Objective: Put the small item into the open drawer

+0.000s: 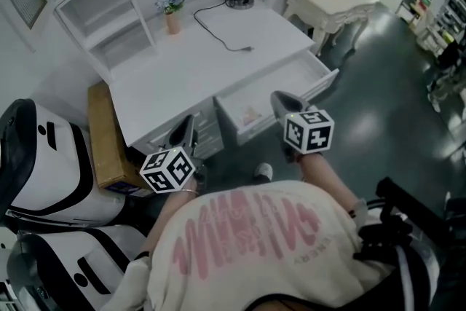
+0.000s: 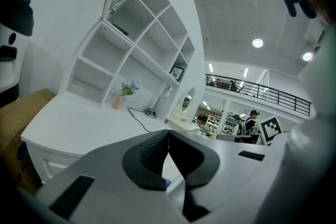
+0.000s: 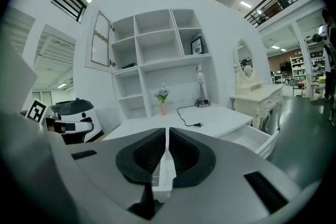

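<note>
While both tools hover before the white desk (image 1: 196,62): right tool (image 3: 167,136) clamped on small flat white packet (image 3: 163,181); left tool (image 2: 168,135) closed, empty. Open white drawer (image 1: 306,71) just ahead of packet.

The small item (image 3: 163,178) sits between the right gripper's (image 3: 167,132) fingers (image 3: 149,153). Ahead of those fingers and to their right lies the open drawer (image 3: 265,141), pulled out from the front of the table (image 3: 149,122). Beyond the fingers, on the table, a cable (image 1: 213,32) runs back to a lamp (image 3: 200,89). A flower pot (image 3: 163,106) stands left of the lamp, and both are at the foot of the shelf unit (image 3: 152,55). Farther right of the fingers stands a dressing table (image 3: 257,97). The left gripper's (image 1: 188,121) fingers sit before the table's left end, with a cardboard box (image 1: 106,135) to their left.
</note>
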{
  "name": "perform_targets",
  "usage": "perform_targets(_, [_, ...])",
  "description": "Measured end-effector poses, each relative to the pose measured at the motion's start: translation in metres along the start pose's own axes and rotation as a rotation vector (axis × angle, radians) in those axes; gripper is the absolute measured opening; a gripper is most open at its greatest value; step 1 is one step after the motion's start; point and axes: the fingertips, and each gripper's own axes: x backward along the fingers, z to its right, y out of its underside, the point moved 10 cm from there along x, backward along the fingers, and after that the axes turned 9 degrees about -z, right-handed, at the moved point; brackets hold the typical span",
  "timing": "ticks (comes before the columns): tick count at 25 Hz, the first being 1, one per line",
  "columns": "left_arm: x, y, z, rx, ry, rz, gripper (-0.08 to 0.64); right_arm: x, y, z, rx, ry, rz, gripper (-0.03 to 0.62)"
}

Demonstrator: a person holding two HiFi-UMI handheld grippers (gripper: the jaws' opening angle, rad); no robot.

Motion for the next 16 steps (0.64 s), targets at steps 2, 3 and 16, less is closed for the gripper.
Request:
perform_targets(2, [-0.002,-0.003,-0.001,-0.007,-0.001,0.005,0.029,-0.002,-0.004,0.000,0.003,0.000,0.007,0.037])
perform_targets(3, [-0.004,-0.004,-0.002,-0.008,-0.001,0.008,0.029,-0.003,-0.005,0.000,0.009,0.000,0.009,0.037])
perform_targets(16, [-0.026,-0.012,0.001,-0.011,0.034,-0.001,0.029,-0.007,-0.009,0.010,0.017,0.005,0.007,0.035])
